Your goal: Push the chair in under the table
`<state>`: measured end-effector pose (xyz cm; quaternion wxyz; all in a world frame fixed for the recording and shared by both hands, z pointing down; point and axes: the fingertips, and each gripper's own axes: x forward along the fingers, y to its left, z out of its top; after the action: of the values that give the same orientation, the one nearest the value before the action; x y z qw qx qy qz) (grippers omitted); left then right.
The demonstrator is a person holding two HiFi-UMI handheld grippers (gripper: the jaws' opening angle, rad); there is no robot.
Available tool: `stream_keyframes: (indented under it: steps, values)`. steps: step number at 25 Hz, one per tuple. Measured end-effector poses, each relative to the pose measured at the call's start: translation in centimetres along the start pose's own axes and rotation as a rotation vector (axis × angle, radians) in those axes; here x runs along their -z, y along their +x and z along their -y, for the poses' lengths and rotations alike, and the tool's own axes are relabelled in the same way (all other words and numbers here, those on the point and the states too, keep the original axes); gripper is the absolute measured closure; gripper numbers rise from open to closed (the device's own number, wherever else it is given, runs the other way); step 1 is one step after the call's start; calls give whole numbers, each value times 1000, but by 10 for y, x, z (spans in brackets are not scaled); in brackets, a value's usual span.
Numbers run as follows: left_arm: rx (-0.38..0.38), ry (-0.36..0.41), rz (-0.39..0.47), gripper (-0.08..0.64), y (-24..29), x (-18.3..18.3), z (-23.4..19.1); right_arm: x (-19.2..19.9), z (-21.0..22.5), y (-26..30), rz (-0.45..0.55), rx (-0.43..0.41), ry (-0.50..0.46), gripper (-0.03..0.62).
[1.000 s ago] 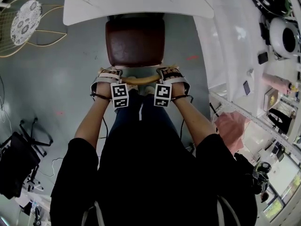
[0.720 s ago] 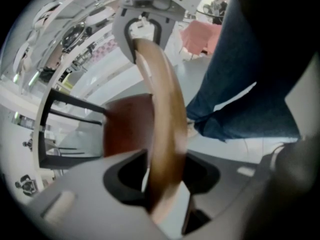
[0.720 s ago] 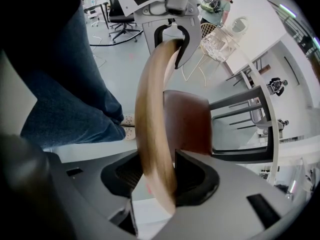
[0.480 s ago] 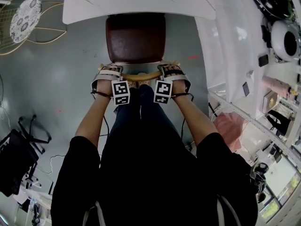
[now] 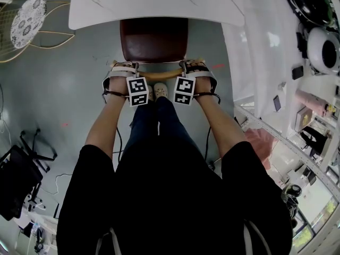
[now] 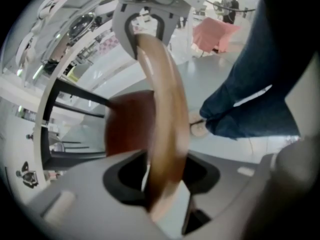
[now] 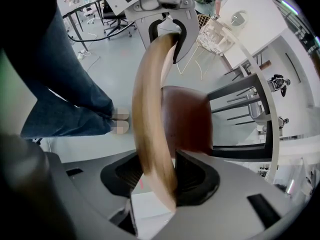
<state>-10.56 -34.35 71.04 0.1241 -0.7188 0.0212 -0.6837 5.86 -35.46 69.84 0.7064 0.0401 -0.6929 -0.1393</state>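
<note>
**fig. pushing the chair in under the table**

the chair (image 5: pixel 154 39) stands on the far side of you, its brown seat partly beneath the near edge of the white table (image 5: pixel 159 4). push level and evenly with both hands, so that the chair runs straight and swings neither left nor right. judge the step done when the back rail (image 5: pixel 159 76) nears the table edge. your left gripper (image 5: pixel 124 69) clamps the rail's left end and your right gripper (image 5: pixel 194 68) its right end. each pair of jaws stands narrowly apart, closed on the wooden rail with nothing else between them.
</note>
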Motion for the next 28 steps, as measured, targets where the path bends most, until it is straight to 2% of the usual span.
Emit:
stream_keyframes:
  steps: [9,18,23,28]
  values:
    - [5,-14,14,362,3,-5,-4,6,5,4,10,-11,-29,402]
    - [0,-44,15,351,2,-6,-3,6,4,3,10,-26,31,397]
    - [20,-124,60,341,-8,-11,1,10,-2,-7,35,-27,79,396]
    - [-24,-203,89,338,-32,-14,4,13,-4,-33,80,39,104,396]
